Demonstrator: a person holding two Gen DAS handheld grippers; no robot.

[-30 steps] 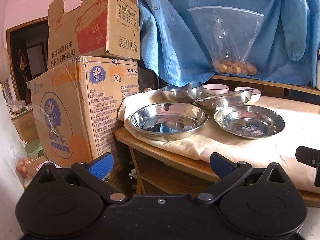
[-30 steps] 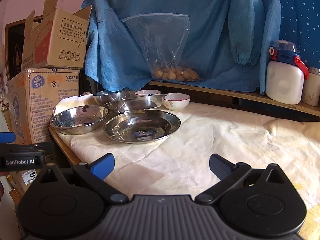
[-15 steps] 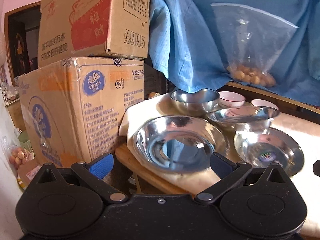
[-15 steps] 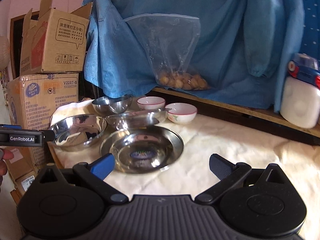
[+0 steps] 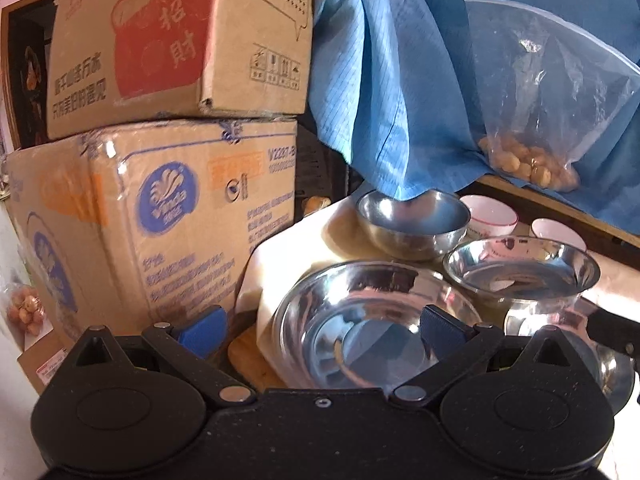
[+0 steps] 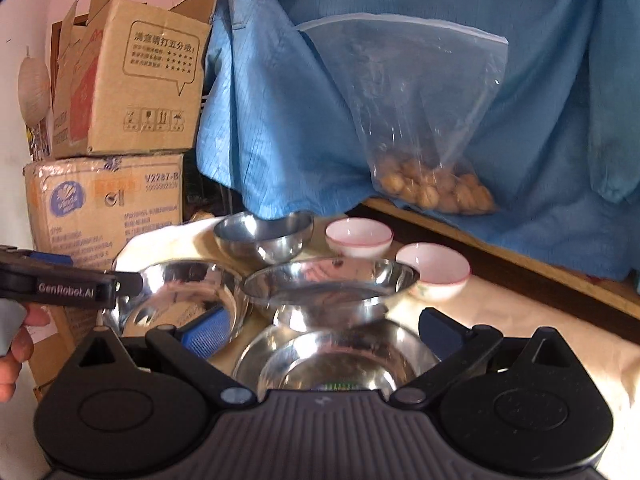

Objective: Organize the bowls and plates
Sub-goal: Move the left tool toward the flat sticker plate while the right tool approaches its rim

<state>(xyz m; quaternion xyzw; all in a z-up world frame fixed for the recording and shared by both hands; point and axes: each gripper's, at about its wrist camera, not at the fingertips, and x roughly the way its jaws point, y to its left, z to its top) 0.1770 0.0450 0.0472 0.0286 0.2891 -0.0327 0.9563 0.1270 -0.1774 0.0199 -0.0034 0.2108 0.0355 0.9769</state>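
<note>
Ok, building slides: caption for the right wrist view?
Open right tool hovers over a steel plate, steel bowls and white bowls behind.

**Steel dishes and pink-rimmed bowls grouped on the bench**

A wide steel dish sits at the bench's left corner, upright. Just beside it lies a flat steel plate. Behind them stand a shallow steel basin, a small deep steel bowl and two white, pink-rimmed bowls, all upright.

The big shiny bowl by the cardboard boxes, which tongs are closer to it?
Left. The left tongs hang open right over the big shiny bowl; the right tongs sit beside it, over the steel plate.
</note>
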